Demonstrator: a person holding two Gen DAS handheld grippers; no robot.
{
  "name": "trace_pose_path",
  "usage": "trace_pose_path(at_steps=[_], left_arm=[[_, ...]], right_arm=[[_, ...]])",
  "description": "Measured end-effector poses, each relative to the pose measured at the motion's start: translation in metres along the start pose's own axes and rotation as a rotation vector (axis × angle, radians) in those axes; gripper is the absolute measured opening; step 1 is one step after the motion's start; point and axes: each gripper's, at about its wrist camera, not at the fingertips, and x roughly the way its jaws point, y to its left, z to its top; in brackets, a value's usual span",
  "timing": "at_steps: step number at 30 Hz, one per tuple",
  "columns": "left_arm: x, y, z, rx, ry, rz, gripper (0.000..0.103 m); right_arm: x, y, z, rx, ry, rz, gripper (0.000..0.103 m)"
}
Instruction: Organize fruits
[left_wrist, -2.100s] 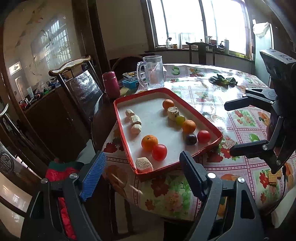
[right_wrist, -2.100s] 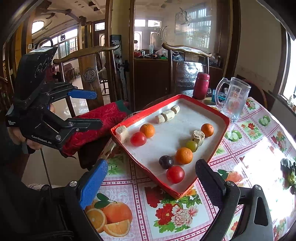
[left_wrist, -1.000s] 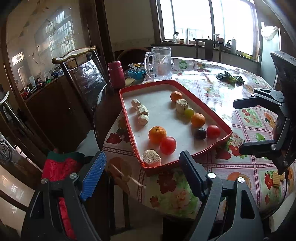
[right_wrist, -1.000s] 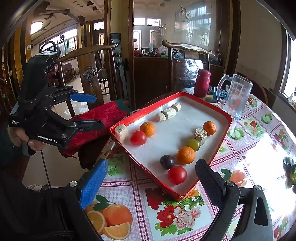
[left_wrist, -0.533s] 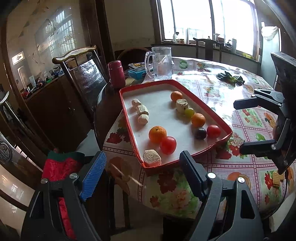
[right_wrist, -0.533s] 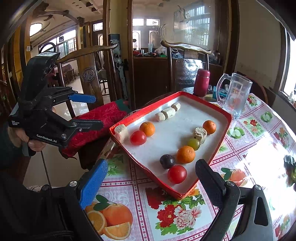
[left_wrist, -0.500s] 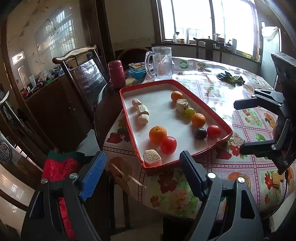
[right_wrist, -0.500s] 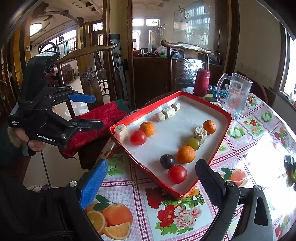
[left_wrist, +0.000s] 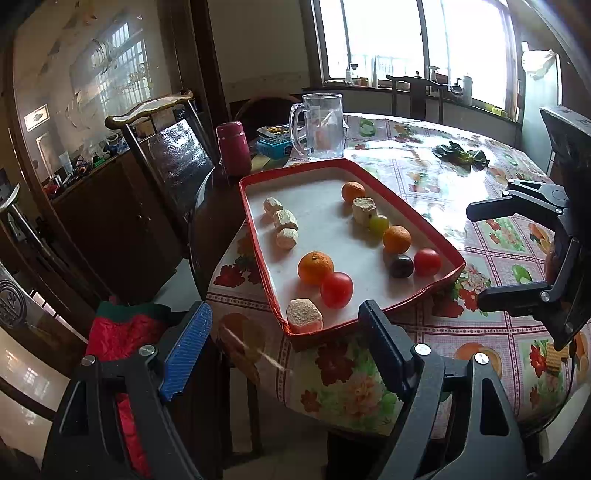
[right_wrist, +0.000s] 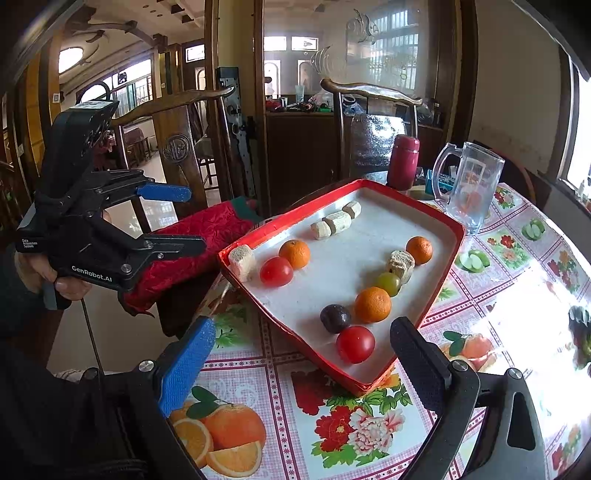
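**Bystanders round the table**

A glass mug (left_wrist: 322, 125) is standing upright near the table's far edge, w/ a maroon flask (left_wrist: 233, 147) standing beside it towards the far-left corner. A blue box (left_wrist: 275, 147) is lying between them. Dark green leaves (left_wrist: 460, 153) are lying well apart, towards the far-right edge. A floral oilcloth (right_wrist: 351, 424) is covering the table. A red quilted cushion (right_wrist: 192, 243) is resting on a chair beside the near-left edge. A wooden chair (left_wrist: 166, 147) is standing behind.

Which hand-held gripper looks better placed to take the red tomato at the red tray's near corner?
Probably the right hand-held gripper: open, with the red tomato just ahead between its fingers. The left hand-held gripper faces another corner.
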Motion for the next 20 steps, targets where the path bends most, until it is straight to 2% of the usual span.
trace_pose_path(at_steps=[20], left_arm=[[0.000,-0.011,0.003,0.028,0.004,0.001,0.082]], right_arm=[[-0.002,0.000,-0.005,0.014,0.001,-0.015,0.097]])
